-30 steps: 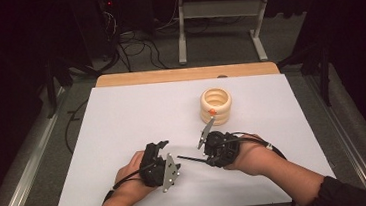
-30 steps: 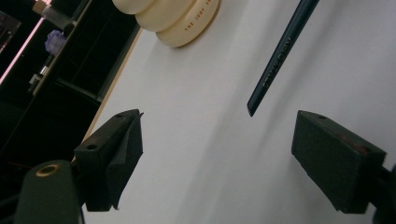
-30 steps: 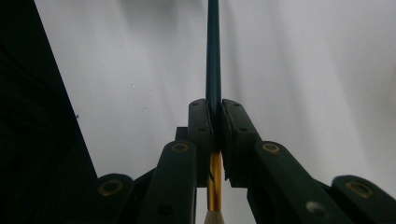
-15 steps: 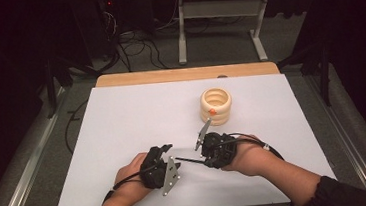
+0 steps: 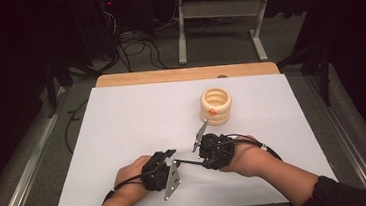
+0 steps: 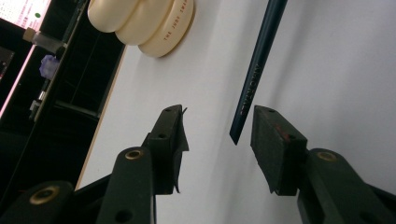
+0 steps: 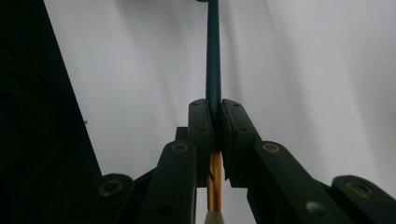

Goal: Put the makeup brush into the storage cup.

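The right claw [image 7: 215,121] is clamped on a paintbrush [image 7: 213,56]: in the right gripper view the dark blue handle runs forward from between the closed jaws, while the gold ferrule and pale bristles sit behind them. In the high view the right claw [image 5: 206,151] is held near the front edge of the white table [image 5: 137,117], with the brush handle extended toward the left claw [image 5: 168,159].

The left claw [image 6: 217,135] is spread apart. In the left gripper view the free tip of the handle is seen between the two jaws, closer to the right-hand one; contact with either cannot be determined.

Compared with the frame one second ago, the left hand [image 5: 132,175] has been moved slightly toward the right claw, and the gap between the two claws has been reduced. The cream stack of rings [image 5: 216,105] has stayed at the same place on the table, just beyond the right claw.
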Demonstrator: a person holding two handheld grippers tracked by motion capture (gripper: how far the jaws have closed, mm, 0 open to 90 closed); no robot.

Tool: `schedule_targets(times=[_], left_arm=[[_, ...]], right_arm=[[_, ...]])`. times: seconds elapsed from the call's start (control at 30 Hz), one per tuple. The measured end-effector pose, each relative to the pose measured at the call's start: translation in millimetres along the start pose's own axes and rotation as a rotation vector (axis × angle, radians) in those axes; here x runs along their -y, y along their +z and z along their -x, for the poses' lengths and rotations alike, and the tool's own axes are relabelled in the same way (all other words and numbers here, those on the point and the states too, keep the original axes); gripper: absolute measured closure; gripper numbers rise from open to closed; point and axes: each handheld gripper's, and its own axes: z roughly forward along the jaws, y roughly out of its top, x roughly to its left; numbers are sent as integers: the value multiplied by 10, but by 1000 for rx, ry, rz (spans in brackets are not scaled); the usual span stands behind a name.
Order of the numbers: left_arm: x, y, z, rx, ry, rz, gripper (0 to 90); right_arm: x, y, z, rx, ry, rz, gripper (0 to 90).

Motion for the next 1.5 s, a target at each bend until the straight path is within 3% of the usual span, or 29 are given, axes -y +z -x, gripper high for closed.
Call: schedule_targets(times=[0.7,1.5], left_arm=[[-15,14,72,12,57,23,735],[-9,29,109,17,89,25,846]], right_arm=[[-28,26,-9,-1,-6,-9,855],[-55,5,-11,5,-6,-5,855]])
